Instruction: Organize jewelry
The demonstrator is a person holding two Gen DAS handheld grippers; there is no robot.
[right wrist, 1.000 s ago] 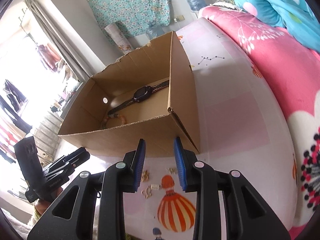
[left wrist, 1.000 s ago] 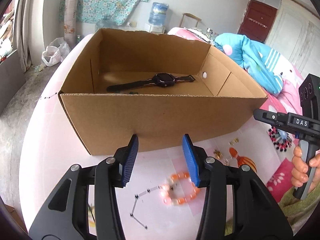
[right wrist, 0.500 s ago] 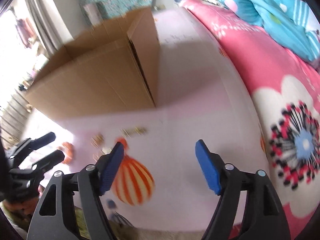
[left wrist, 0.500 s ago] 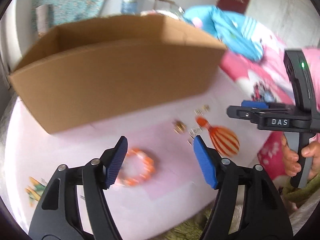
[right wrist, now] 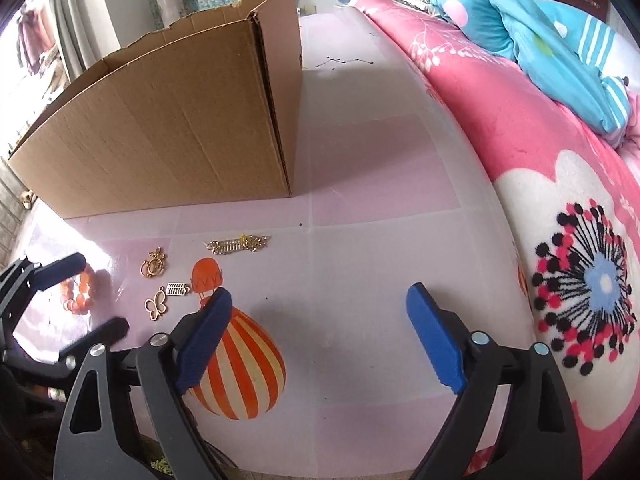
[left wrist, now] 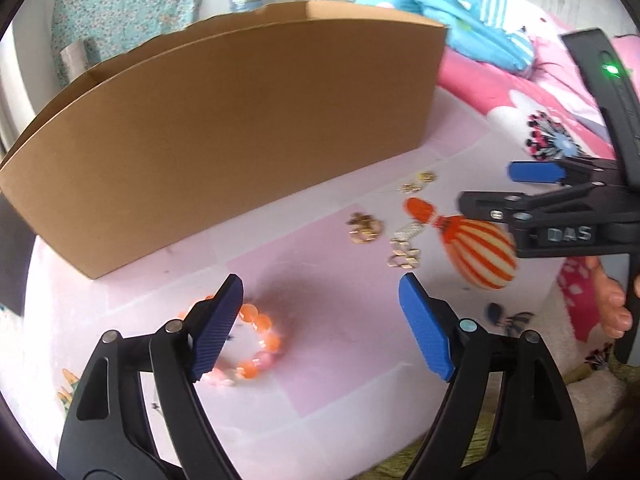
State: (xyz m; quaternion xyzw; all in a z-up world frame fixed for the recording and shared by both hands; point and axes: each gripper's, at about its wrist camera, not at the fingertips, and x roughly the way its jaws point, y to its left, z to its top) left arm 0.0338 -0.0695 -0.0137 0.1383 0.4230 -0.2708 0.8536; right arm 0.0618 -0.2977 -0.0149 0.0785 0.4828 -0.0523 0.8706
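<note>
- The pink sheet [right wrist: 360, 240] covers the surface, and a cardboard box [left wrist: 240, 120] stands on it at the far side.
- The left gripper [left wrist: 320, 324] hangs low over the sheet with its jaws spread wide, holding nothing.
- The right gripper [right wrist: 320, 332] is also spread wide and empty, above a printed striped balloon [right wrist: 240, 376].
- The orange bead bracelet [left wrist: 248, 344] lies on the sheet, partly behind the left finger of the left gripper.
- Small gold charms [right wrist: 156, 268] lie near the box, apart from the bracelet.
</note>
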